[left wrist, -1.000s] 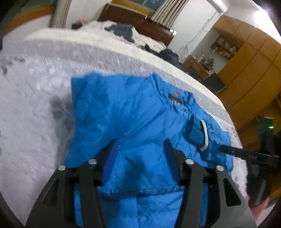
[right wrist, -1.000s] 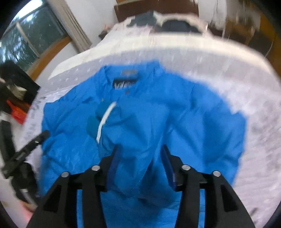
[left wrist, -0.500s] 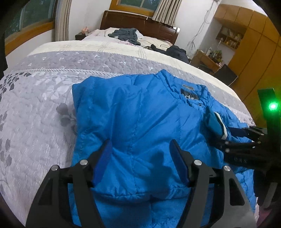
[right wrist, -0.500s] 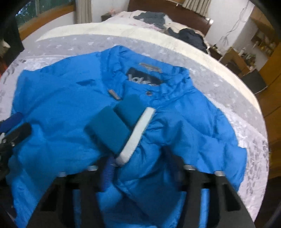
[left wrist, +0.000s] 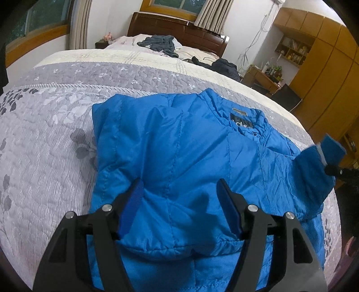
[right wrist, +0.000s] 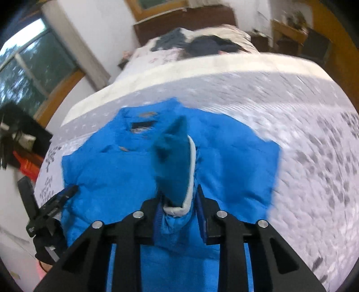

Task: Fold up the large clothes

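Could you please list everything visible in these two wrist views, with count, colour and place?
puffer jacket: one, bright blue, spread on the near bed, collar away from the camera.
sleeve cuff: one, teal with white trim, lifted above the jacket.
quilted bedspread: one, grey floral, under the jacket.
dark clothes: a few, grey and black, on the far bed.
headboard: one, dark wood, far wall.
wardrobe: one, orange-brown wood, right side.
curtains: pale, by the windows.
left gripper: black, blue pads, jaws open over the jacket hem.
right gripper: black, jaws shut on the sleeve cuff.
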The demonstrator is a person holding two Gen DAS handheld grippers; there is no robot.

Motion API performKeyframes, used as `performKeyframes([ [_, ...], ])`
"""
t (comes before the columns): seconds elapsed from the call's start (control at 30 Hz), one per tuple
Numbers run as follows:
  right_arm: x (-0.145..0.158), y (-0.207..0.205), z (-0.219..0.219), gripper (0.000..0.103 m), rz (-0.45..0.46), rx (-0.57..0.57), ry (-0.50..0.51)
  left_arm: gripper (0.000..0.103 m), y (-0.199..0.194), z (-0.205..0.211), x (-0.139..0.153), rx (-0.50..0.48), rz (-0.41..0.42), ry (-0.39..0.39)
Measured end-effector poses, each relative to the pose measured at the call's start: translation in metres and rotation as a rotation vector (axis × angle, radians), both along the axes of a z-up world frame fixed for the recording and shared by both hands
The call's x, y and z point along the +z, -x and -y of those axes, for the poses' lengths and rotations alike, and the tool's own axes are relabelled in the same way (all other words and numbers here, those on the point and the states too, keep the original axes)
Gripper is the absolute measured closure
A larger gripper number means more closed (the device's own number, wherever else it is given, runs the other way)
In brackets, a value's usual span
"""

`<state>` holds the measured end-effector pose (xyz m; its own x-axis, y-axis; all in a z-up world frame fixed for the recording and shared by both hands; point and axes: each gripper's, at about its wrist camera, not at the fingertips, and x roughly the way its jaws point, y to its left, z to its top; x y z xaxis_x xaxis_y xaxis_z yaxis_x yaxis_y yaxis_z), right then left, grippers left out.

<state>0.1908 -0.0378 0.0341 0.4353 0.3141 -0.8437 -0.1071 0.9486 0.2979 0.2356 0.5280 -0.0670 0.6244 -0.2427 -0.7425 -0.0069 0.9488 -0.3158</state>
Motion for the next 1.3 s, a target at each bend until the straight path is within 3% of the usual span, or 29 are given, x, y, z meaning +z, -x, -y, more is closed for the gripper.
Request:
performKeyframes([
  [0.17,-0.032,0.007,0.047,0.069,-0.094,-0.073,-0.020,0.040,0.007,-0.008,0.015,0.022,-0.026,0.041],
  [0.27,-0.020,0.017,0.060,0.067,-0.031,-0.115,0.020,0.040,0.022,-0.013,0.038,0.017,0.010,0.095],
  [0.33,0.000,0.023,0.059,0.067,0.057,-0.132,0.061,0.039,0.030,-0.007,0.050,-0.015,0.030,0.123],
  [0.47,0.015,0.024,0.033,0.067,0.099,-0.035,0.064,0.038,0.026,0.021,0.047,-0.105,-0.008,0.155],
  [0.7,-0.032,0.017,0.000,0.068,0.018,0.063,0.102,0.040,0.013,0.059,0.001,-0.165,-0.125,0.054],
  [0.93,-0.049,0.015,-0.004,0.068,-0.001,0.075,0.098,0.041,0.008,0.056,-0.012,-0.181,-0.148,0.066],
  [1.1,-0.033,0.028,-0.008,0.067,0.044,0.069,0.118,0.042,0.019,0.068,0.005,-0.148,-0.120,-0.012],
  [1.17,-0.020,0.040,-0.017,0.067,0.073,0.119,0.083,0.041,0.029,0.080,0.017,-0.171,-0.076,-0.054],
  [1.3,-0.020,0.051,-0.041,0.067,0.045,0.204,0.056,0.041,0.032,0.098,0.016,-0.204,-0.082,-0.061],
])
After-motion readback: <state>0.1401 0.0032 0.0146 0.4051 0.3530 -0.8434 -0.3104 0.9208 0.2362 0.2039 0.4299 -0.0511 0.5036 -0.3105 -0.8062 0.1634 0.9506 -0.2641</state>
